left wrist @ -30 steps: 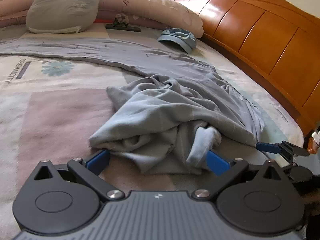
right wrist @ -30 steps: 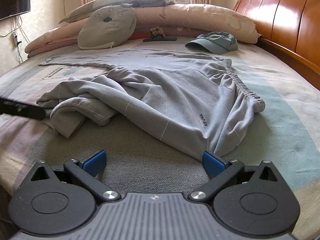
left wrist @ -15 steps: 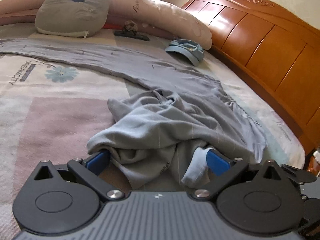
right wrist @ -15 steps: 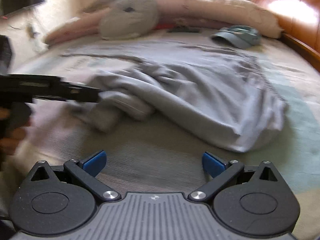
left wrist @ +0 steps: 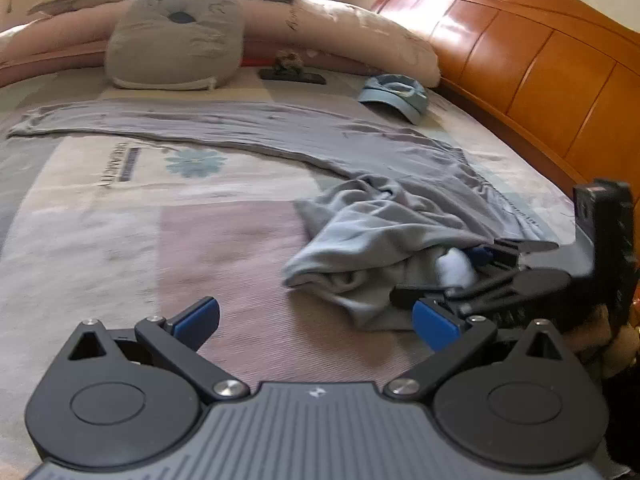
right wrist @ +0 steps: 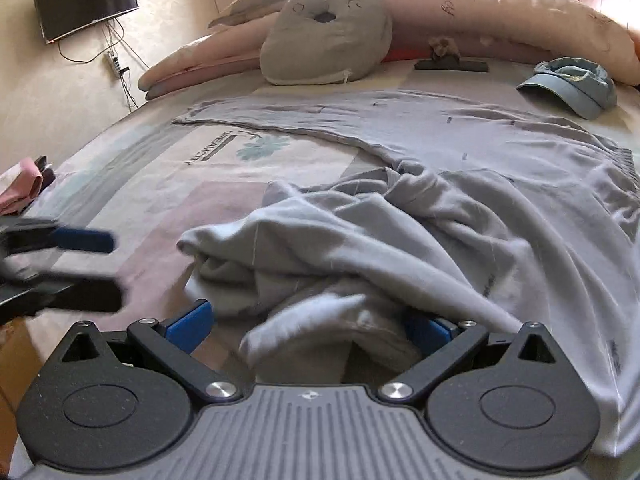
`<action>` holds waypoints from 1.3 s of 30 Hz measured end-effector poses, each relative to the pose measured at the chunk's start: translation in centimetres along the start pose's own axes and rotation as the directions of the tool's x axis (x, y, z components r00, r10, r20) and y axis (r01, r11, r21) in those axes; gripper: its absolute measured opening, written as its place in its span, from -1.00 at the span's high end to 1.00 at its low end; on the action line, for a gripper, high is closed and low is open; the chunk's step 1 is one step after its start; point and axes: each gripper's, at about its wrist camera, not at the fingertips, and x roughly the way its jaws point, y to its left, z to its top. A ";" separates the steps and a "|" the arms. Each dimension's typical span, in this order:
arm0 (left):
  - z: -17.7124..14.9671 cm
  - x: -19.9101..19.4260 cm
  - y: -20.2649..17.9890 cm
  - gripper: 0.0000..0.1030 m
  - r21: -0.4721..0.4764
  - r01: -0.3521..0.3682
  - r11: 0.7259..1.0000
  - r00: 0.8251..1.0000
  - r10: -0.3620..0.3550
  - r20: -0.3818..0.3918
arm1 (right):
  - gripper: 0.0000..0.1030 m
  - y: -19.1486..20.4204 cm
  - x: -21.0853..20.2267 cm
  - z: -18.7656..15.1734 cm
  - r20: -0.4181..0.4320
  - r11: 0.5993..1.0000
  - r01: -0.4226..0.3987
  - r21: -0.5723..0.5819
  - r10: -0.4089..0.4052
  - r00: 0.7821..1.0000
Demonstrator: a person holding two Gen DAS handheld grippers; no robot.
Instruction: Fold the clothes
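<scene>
The grey trousers [right wrist: 440, 216] lie on the bed [left wrist: 120, 248], one leg stretched flat toward the upper left of the frame, the other crumpled into a heap at centre. In the right wrist view the right gripper [right wrist: 308, 326] has its fingers apart, with a pale cuff lying between them; the right blue pad is partly hidden under cloth. The left gripper [left wrist: 316, 318] also has its fingers spread, over bare bedspread just left of the heap. In the right view it appears only as a blur at the left edge. Behind are a grey cat-face cushion [left wrist: 176, 36], a blue cap [left wrist: 394, 94], pink bolsters, a wooden headboard [left wrist: 540, 64] and a wall-mounted screen [right wrist: 86, 0].
</scene>
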 end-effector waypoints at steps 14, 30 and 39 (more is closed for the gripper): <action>-0.6 -2.7 4.2 -0.98 -0.082 0.009 0.997 0.996 -0.001 0.090 | -1.00 5.5 1.5 0.6 -0.154 0.978 -0.195 0.078 0.205 0.967; -1.2 -3.5 5.5 -0.98 -0.094 -0.038 0.995 0.995 0.046 0.086 | -1.00 7.9 -0.3 6.0 -0.029 0.943 0.233 -0.236 -0.247 0.969; -1.3 -4.0 6.0 -0.98 -0.085 -0.085 0.993 0.993 0.092 0.079 | -1.00 9.4 3.7 5.3 -0.091 0.846 0.351 -0.401 -0.418 0.904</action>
